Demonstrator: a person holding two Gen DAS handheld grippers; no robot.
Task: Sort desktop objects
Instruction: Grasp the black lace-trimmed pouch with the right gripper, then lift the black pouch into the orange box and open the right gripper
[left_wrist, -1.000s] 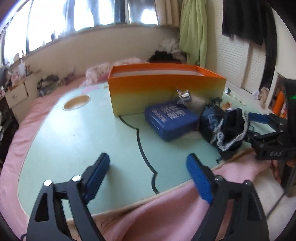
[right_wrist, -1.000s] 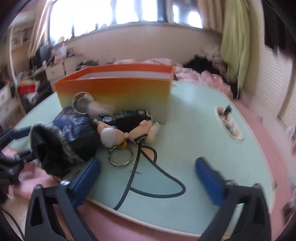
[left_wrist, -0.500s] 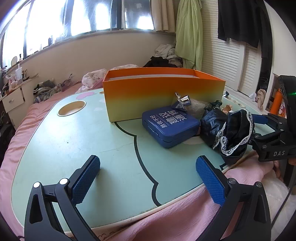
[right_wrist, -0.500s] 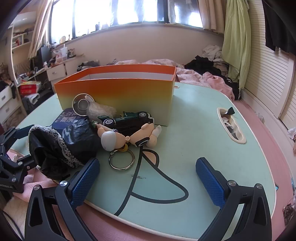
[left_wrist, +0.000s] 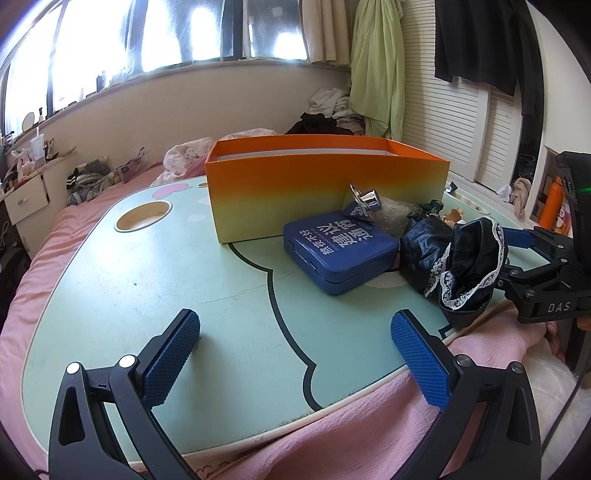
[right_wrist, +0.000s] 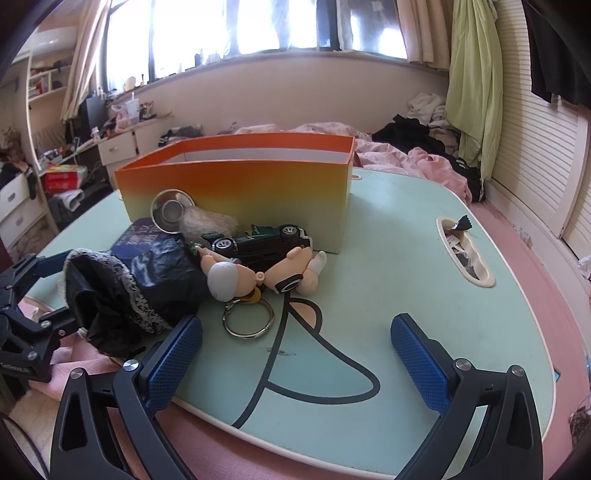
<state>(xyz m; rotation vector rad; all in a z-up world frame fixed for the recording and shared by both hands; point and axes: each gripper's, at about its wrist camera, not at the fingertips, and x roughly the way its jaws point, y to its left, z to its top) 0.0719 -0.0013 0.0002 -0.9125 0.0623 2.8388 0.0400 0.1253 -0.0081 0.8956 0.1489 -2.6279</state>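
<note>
An orange box (left_wrist: 325, 192) (right_wrist: 236, 192) stands open-topped on the pale green table (left_wrist: 147, 277). In front of it lie a blue case (left_wrist: 340, 251), a silver funnel (right_wrist: 171, 210), a crumpled black bag (right_wrist: 166, 273), a black lace cloth (right_wrist: 107, 295), a dark toy car (right_wrist: 262, 240) on its side, and a doll keychain (right_wrist: 258, 273) with its ring (right_wrist: 248, 321). My left gripper (left_wrist: 295, 325) stands open over bare table near the front edge. My right gripper (right_wrist: 295, 328) has its jaws closing slightly, with nothing between them, just short of the key ring.
A round cup hole (left_wrist: 143, 216) sits at the table's far left and an oval slot (right_wrist: 465, 251) with scraps at its right. Pink bedding (left_wrist: 351, 424) surrounds the table. Clothes and drawers line the wall under the window.
My left gripper's jaws have spread wider and its view has steadied. The right gripper's jaws have come in a little. The objects have not moved.
</note>
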